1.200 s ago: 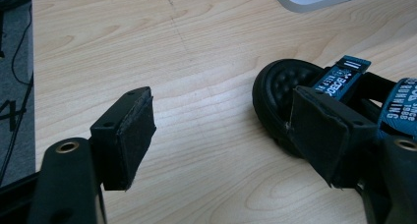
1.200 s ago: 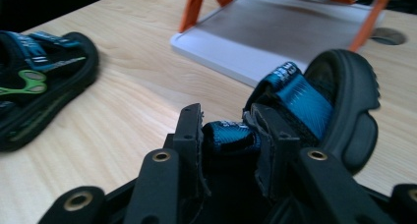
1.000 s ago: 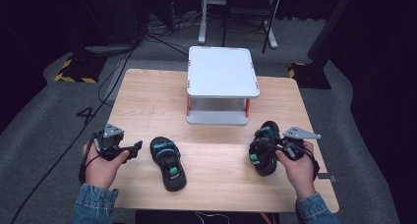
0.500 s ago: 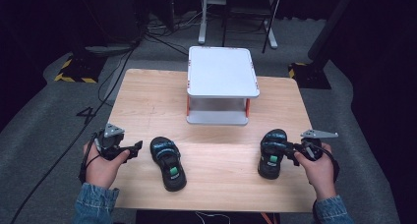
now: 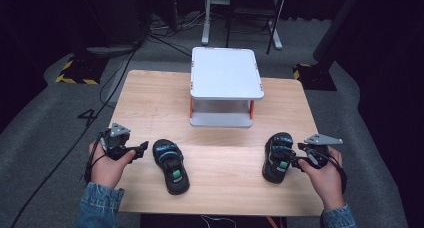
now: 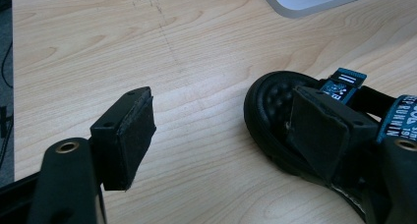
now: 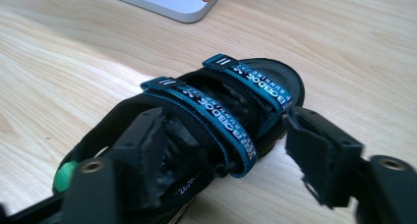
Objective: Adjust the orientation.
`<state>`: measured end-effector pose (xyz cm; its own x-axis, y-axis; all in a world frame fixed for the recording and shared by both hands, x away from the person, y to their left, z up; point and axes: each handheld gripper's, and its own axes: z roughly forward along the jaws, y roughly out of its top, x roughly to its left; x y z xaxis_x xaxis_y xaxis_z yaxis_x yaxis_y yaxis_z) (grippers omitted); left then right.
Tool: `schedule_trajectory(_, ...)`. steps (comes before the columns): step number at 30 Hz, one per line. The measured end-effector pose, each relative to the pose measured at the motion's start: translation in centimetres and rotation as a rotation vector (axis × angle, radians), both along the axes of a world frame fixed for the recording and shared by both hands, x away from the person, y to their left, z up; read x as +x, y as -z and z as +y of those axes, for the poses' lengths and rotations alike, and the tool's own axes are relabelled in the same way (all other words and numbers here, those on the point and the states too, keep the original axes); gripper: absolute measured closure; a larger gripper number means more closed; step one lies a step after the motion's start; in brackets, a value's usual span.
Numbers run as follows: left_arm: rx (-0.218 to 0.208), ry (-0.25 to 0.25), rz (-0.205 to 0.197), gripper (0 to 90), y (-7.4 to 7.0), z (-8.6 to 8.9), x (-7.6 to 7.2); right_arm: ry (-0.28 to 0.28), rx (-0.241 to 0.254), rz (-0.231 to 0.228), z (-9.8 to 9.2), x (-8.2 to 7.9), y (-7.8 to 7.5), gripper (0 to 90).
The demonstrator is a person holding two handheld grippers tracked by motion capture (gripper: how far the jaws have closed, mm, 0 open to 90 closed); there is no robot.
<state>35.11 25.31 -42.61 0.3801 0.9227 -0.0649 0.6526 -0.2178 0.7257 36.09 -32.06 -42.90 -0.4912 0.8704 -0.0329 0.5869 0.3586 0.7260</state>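
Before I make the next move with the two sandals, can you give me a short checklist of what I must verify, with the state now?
1. Right claw free of the right sandal: ok. Its jaws have just been opening and stand apart; the sandal lies between them, the pads not pressing.
2. Right sandal flat on the table: ok, sole down.
3. Left claw open: ok, with bare wood between the jaws.
4. Left sandal within reach of the left claw: ok; it lies just beside it, untouched.
5. White shelf free on top: ok.
6. Lower level of the shelf free: cannot tell, mostly hidden.
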Motion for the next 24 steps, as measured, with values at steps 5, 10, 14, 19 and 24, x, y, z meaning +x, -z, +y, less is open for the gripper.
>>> schedule_trajectory(5,0.002,0.006,0.006,25.8,0.2,-0.2,0.1,-0.013,-0.064,0.013,1.1,0.3,1.0,41.3)
schedule_trajectory(10,0.01,-0.006,0.005,26.4,0.3,0.1,-0.2,-0.022,-0.147,-0.035,2.0,0.7,1.1,70.4)
schedule_trajectory(14,0.007,-0.021,0.008,26.5,0.3,0.7,-0.6,-0.055,-0.122,-0.097,2.8,0.7,0.2,72.6)
schedule_trajectory(19,0.008,-0.041,0.008,26.5,0.4,1.3,-1.3,-0.132,-0.063,-0.158,4.3,1.3,-0.8,72.7)
schedule_trajectory(24,0.008,-0.068,0.007,26.6,0.5,2.4,-2.3,-0.232,-0.043,-0.179,7.0,2.5,-1.1,72.6)
